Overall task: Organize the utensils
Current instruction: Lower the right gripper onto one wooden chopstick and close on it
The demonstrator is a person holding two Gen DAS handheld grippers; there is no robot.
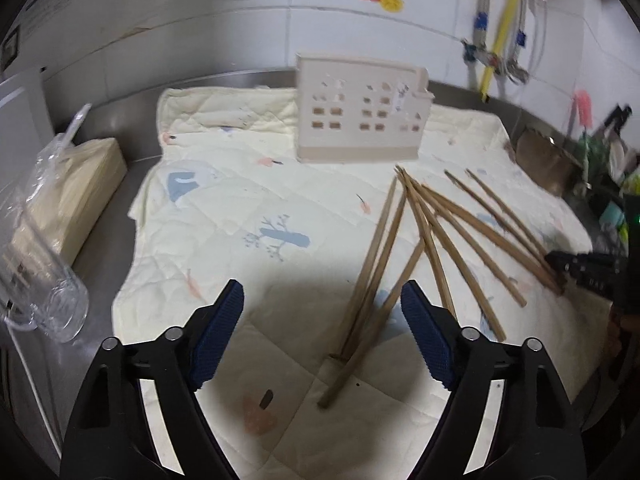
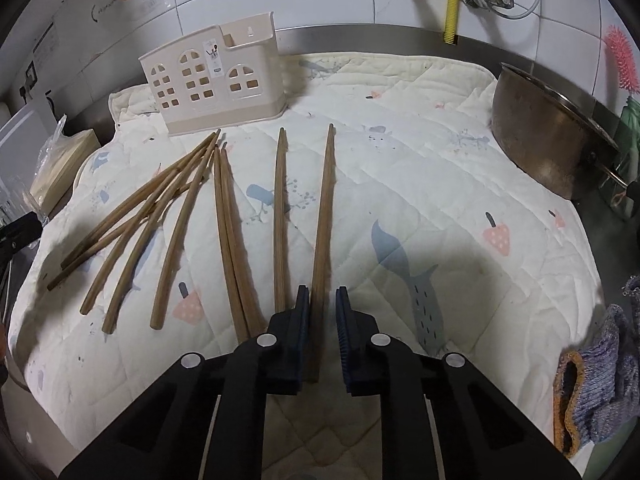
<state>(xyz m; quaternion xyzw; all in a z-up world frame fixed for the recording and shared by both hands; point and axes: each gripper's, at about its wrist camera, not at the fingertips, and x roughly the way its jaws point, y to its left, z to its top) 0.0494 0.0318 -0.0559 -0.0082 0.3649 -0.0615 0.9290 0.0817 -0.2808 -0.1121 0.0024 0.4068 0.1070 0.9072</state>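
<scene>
Since the rightmost chopstick (image 2: 323,216) lies lengthwise between the narrowed pads of the right gripper (image 2: 323,300), its long axis runs straight forward toward the utensil holder (image 2: 218,92) at the far edge of the quilted mat (image 2: 440,152). Whether the pads already clamp it cannot be determined. The left gripper (image 1: 322,300) hangs wide open and empty, with the remaining chopsticks (image 1: 432,232) fanned ahead and to its right.

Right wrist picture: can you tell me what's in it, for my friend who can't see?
The right claw sits around the thick end of one wooden chopstick on a quilted cloth. More chopsticks lie scattered leftward, before a house-shaped holder.
</scene>
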